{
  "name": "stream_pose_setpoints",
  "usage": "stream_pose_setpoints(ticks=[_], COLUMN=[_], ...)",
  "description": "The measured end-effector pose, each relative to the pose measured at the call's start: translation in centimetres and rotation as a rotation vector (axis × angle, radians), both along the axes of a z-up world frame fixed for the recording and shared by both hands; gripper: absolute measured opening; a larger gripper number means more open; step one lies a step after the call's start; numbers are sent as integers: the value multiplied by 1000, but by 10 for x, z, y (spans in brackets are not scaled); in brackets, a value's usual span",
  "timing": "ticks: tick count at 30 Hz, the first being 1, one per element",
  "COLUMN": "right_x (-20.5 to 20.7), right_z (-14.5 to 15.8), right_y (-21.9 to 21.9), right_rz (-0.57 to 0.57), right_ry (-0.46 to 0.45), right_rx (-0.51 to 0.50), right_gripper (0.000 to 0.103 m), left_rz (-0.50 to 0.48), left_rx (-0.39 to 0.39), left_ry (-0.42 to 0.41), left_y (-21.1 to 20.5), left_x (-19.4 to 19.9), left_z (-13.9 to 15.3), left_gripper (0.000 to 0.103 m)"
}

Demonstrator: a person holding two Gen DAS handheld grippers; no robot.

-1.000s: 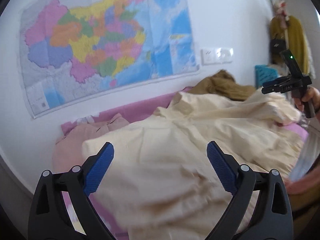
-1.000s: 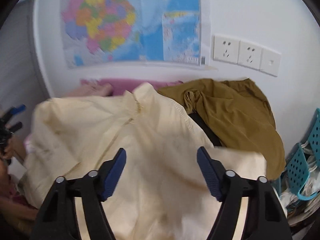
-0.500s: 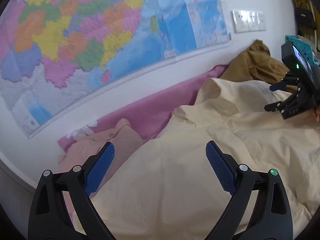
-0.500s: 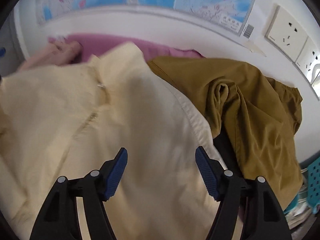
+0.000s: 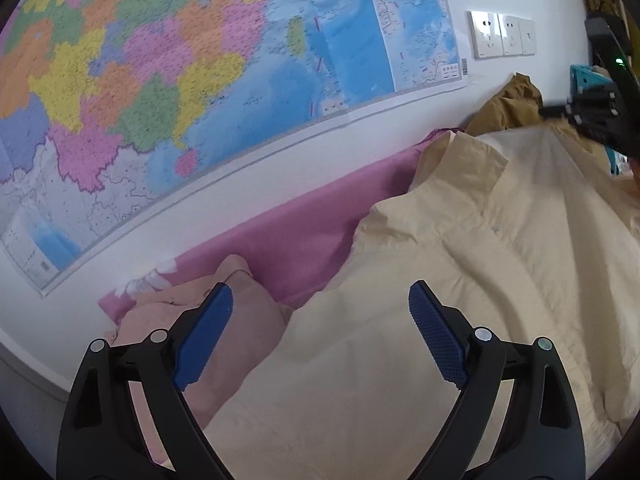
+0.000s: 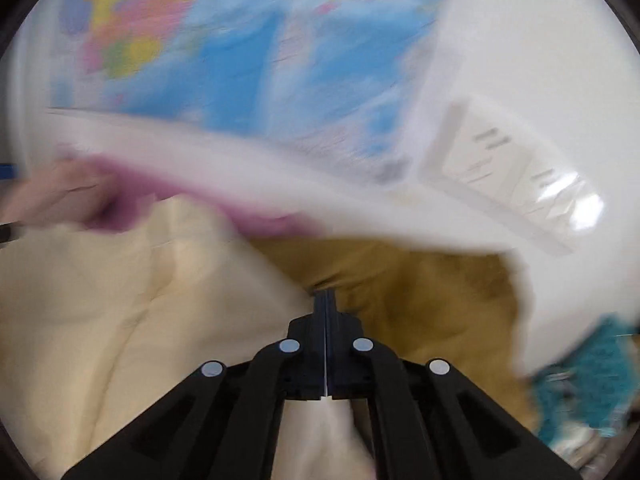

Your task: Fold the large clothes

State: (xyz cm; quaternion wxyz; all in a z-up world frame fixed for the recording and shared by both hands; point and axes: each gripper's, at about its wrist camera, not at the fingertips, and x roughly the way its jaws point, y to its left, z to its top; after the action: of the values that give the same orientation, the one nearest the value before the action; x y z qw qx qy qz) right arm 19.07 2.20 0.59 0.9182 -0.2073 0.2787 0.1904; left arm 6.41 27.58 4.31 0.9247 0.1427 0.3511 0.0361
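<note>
The cream shirt (image 5: 460, 300) lies spread over the pink sheet (image 5: 304, 232) on the bed, collar toward the wall with the map (image 5: 200, 80), its body running back toward whoever holds the tools. Its long axis runs from collar to hem, so any fold across it needs both shoulders taken together.

The right gripper (image 6: 325, 300) has just been closing and now stands clenched, its jaws pressed flat together. It sits right at the shirt's far edge, where the cream cloth meets the mustard garment (image 6: 420, 300) heaped beside it. The picture there is smeared, and cream cloth bunches beneath the frame, so I'd guess it has pinched the shirt's edge, but I cannot tell for certain what, if anything, sits between the pads.

The left gripper (image 5: 320, 340) is released, jaws wide, hovering over the shirt's near-left edge, where the cream cloth overlaps a folded pale pink garment (image 5: 240, 320). The shoulder on that side lies just ahead of and between its fingers (image 5: 436, 344), so this is the hand nearer to that corner, and a short reach forward and down looks like what remains before it can bite. The risk, to my eye, is catching the pink garment along with the cream edge
</note>
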Motion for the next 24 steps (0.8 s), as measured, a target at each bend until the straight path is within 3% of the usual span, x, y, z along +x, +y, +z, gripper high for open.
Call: stream_pose_setpoints(ticks=[2,4,6,7,9,14,17,19,21,24], right_x=[26,29,22,13,-2,-39,-66,-80,-100,-115], right_z=[-17,-30,-32,-28,-19,17,22,16,0,-31], right_y=[-15,-23,-35,-42,-53,-118,-164,-195,-232,-269], right_rz=[-24,-22,-4,14,15,12,-34,-62,-116,-196], right_ry=[162,209,253,257,233,202,189,203,234,287], right_rx=[78,70,127,156,167,281,331,361,373,352], right_gripper=[0,0,5,10,37,54,66,73,89,95], left_rz=[-9,-24,-30,-32,-45,-76,-110,-139,-168,-230], left_rx=[-30,-31,-21,-26,-45,-125,-156,-160,-173,-213], left_ry=[33,79,107,118,121,67,41,27,23,25], left_y=[-1,-5,-8,-10,-14,-23,-39,-54,-68,-94], left_x=[6,12,15,15,14,0,-12,-20,-25,-33], left_z=[-7,-21,-32,-38,-42,-32,-25,-20,-18,-16], left_gripper=[89,89,89,89,89,89,89,89,89,89])
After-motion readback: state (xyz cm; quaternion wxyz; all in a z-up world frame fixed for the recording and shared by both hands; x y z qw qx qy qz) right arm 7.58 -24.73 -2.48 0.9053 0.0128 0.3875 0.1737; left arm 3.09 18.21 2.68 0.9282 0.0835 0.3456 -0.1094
